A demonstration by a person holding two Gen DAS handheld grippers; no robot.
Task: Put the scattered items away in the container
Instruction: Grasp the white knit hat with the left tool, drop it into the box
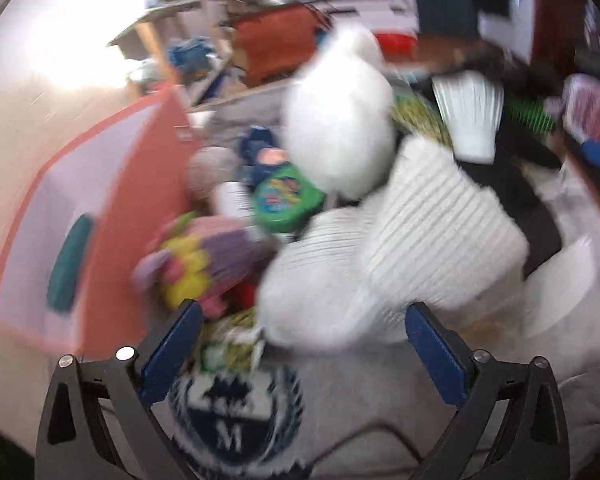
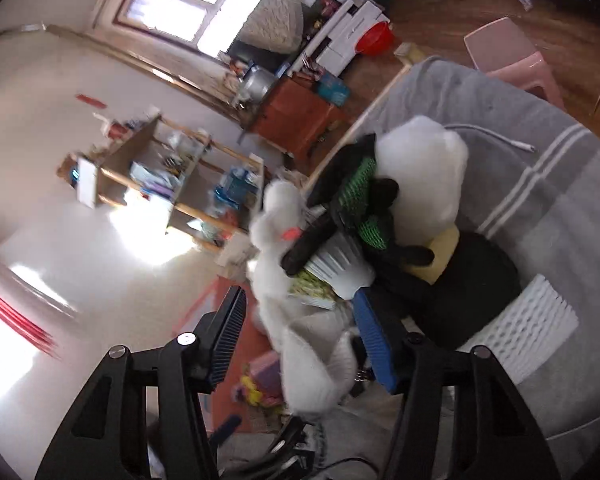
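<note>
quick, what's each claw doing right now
left claw: open, holding nothing, over the white cloth
right claw: open around a white fluffy cloth; whether it is gripped cannot be told

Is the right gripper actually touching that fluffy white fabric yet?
Cannot tell. In the right wrist view the fluffy white fabric hangs between the open fingers of the right gripper, but motion blur hides whether either pad meets it.

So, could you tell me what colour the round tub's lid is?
Green lid; left wrist view.
</note>
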